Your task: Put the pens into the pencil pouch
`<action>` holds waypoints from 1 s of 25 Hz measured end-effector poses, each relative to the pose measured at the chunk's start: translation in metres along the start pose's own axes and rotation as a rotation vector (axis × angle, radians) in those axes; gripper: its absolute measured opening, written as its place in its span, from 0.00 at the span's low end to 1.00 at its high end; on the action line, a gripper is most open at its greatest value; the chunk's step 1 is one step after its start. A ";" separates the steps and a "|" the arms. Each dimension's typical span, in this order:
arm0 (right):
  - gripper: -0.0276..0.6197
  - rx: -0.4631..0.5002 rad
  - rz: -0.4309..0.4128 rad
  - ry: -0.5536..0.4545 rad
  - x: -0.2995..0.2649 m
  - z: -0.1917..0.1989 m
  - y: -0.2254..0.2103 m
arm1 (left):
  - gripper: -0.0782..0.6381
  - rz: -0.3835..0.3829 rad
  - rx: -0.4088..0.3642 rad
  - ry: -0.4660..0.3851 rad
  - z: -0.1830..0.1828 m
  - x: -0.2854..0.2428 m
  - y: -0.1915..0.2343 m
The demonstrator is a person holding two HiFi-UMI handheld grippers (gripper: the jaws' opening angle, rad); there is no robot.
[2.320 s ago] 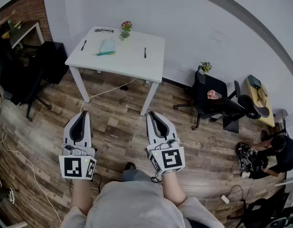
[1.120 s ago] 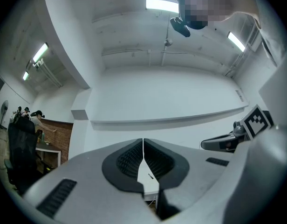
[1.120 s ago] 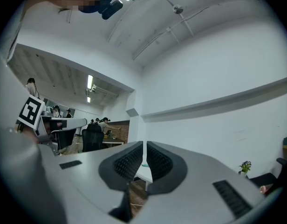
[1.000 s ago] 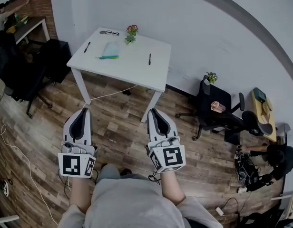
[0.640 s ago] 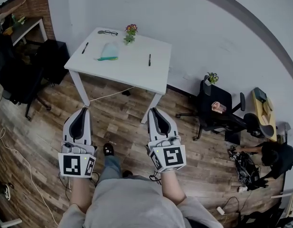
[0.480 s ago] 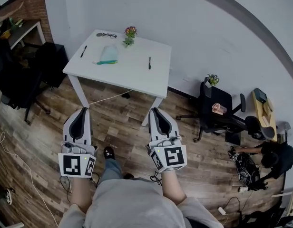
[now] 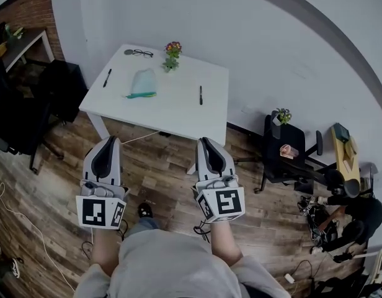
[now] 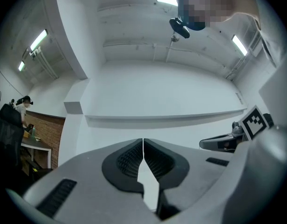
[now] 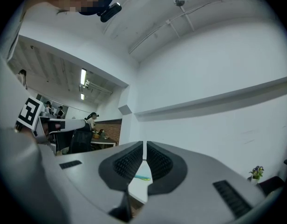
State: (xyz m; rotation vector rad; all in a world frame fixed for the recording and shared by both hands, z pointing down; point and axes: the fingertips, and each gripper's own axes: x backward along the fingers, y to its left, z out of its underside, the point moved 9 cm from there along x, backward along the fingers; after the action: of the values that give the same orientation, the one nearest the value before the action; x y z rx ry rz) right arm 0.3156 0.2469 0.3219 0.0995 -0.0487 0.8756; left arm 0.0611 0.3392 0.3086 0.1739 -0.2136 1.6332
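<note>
**A:** So where are we at with the pens?

**B:** Not at the table yet, tbh. We're standing on the wood floor with both grippers held out in front of us, side by side and well apart. The white table is just ahead, up against the wall.

**A:** And the grippers, are we carrying anything?

**B:** Nope. The left gripper is clenched: in its own view the ribbed pads meet along one thin line with nothing between them. The right gripper is the same deal, with its jaws brought together and empty. Below its pads we just catch a sliver of the tabletop and something teal.

**A:** That'd be the pouch?

**B:** Looks like it. The pencil pouch is lying flat on the left half of the table. It's pale and see-through-ish, with a teal strip along its near edge. We can't tell from here whether it's zipped or not.

**A:** Pens?

**B:** Both are out on the tabletop, and neither one is touching the pouch. The first pen is near the table's left edge, left of the pouch. The second pen is off to the right of the pouch, on the right half of the table.

**A:** Anything else up there?

**B:** A pair of glasses and a little flower pot sit along the far edge by the wall. Off to the right there's a black chair, and a person is crouched low on the floor past it.
</note>
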 end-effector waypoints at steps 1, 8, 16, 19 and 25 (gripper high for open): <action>0.11 -0.003 0.004 0.003 -0.009 0.001 0.001 | 0.15 0.001 0.002 0.003 0.002 -0.006 0.007; 0.11 0.000 0.032 0.002 -0.064 0.002 0.011 | 0.15 0.016 0.011 -0.003 0.011 -0.042 0.058; 0.11 0.013 0.055 -0.005 -0.106 0.007 0.025 | 0.15 0.032 0.019 0.000 0.026 -0.065 0.103; 0.11 0.019 0.064 0.011 -0.113 0.010 0.025 | 0.15 0.038 0.035 0.010 0.033 -0.073 0.111; 0.11 0.014 0.072 0.036 -0.136 0.021 0.015 | 0.15 0.040 0.053 0.028 0.050 -0.094 0.121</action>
State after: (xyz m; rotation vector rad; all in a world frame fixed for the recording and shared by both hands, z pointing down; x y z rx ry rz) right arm 0.2170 0.1500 0.3323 0.0949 -0.0123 0.9501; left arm -0.0539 0.2276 0.3299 0.1886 -0.1534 1.6806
